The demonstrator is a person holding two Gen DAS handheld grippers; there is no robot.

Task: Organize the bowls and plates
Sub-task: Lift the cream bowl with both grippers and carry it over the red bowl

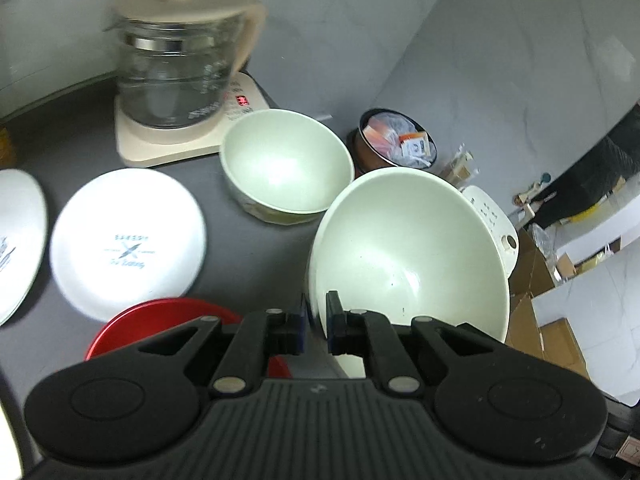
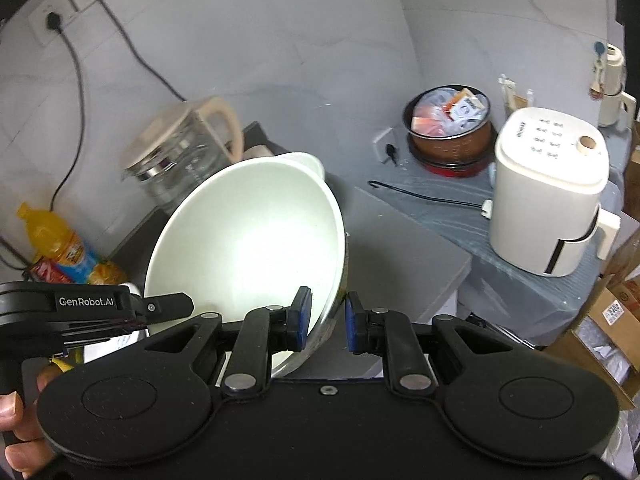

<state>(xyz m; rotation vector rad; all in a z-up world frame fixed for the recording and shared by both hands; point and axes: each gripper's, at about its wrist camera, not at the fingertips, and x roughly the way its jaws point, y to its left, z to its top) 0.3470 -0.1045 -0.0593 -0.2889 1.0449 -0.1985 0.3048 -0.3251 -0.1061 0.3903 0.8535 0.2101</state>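
Large white bowl [image 1: 408, 256] held tilted above the dark counter [image 1: 248, 248], gripped at its rim from two sides. Left gripper [image 1: 316, 320] clamped on the near rim, pads nearly together with only the thin wall between. Right gripper [image 2: 326, 320] clamped on the opposite rim, blue pads either side of the wall. Smaller white bowl [image 1: 286, 164] upright on the counter, just beyond the lifted one, beside the glass kettle [image 1: 180, 68] on its base. White printed plate [image 1: 128, 240] flat at left, second plate [image 1: 18, 240] further left, red plate [image 1: 160, 320] nearest. Hand [image 2: 20, 424] visible at lower left of right view.
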